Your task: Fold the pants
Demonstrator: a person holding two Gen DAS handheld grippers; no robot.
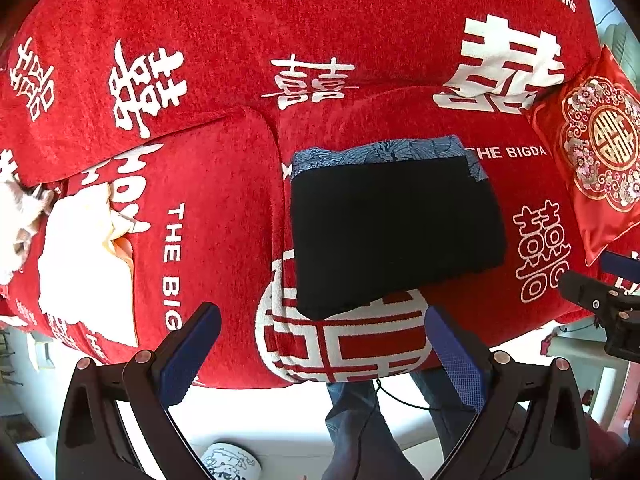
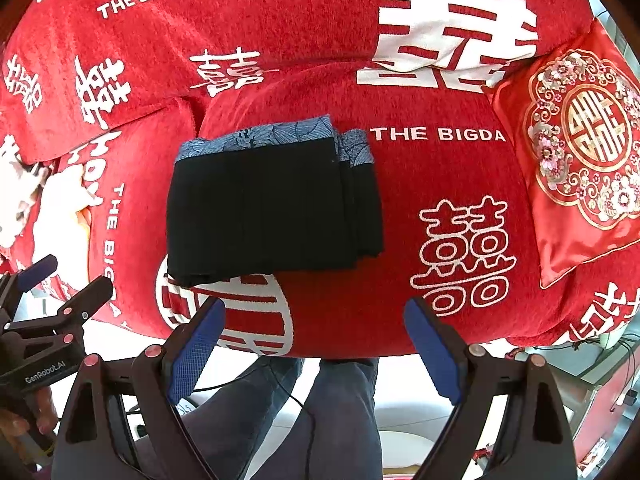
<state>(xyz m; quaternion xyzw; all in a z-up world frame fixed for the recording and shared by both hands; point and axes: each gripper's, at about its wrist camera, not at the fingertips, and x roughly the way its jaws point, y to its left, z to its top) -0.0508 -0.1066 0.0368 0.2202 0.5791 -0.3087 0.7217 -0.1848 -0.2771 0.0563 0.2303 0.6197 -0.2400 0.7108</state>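
Black pants [image 1: 394, 232], folded into a compact rectangle, lie flat on the red sofa cover [image 1: 360, 32], a blue patterned waistband [image 1: 384, 151] showing along the far edge. In the right wrist view the stacked fold layers step out on the pile's right side.

Left gripper [image 1: 322, 350]: jaws wide apart, nothing between the blue pads, pointing steeply down; pants sit just ahead of it, not touched. Right gripper [image 2: 316, 344]: also spread wide, empty, aimed straight down; pants ahead and slightly left of it, apart from the fingers.

Around: a white garment [image 1: 86, 264] lies crumpled on the left seat cushion, well left of the left gripper, with something pale orange under it. A red embroidered satin cushion [image 2: 576, 152] is propped at the far right, well apart from the pants. White double-happiness characters and "THE BIGDAY" lettering are printed over the cover.

Below both grippers are the person's legs in blue jeans [image 2: 332, 408], a thin black cable crossing them, and a light floor. A printed white mug [image 1: 230, 462] stands beneath the left gripper. Nothing lies between either gripper and the pants.
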